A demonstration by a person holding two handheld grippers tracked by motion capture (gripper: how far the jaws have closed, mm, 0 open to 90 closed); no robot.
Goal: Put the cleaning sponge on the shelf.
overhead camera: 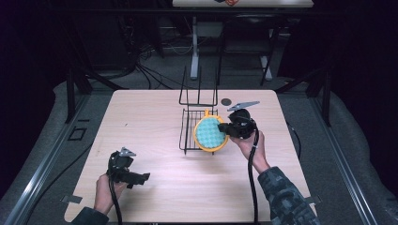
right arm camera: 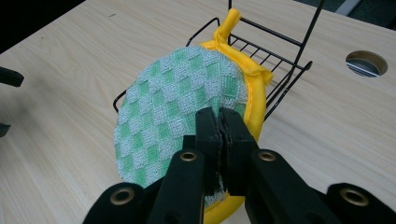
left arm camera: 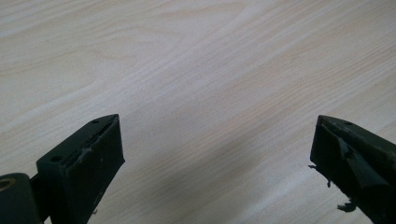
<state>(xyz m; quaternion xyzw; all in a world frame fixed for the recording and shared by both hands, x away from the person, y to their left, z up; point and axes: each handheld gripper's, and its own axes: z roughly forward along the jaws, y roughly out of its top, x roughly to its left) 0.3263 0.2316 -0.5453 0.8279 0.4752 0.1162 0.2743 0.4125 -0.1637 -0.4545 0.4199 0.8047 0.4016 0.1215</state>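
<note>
light wooden table (overhead camera: 155, 117) | one black wire rack (overhead camera: 190, 123) mid-table | one round green-checked, yellow-rimmed potholder (overhead camera: 210, 132) held over rack, clenched edge-on by right gripper (overhead camera: 224, 127), forearm angled inward | left gripper (overhead camera: 144, 176) near front edge, jaws apart, empty

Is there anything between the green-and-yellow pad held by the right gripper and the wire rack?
Nothing visible. The right gripper is shut on the pad's edge, and the pad is already at the rack, over its near side. No other object lies between them.
</note>
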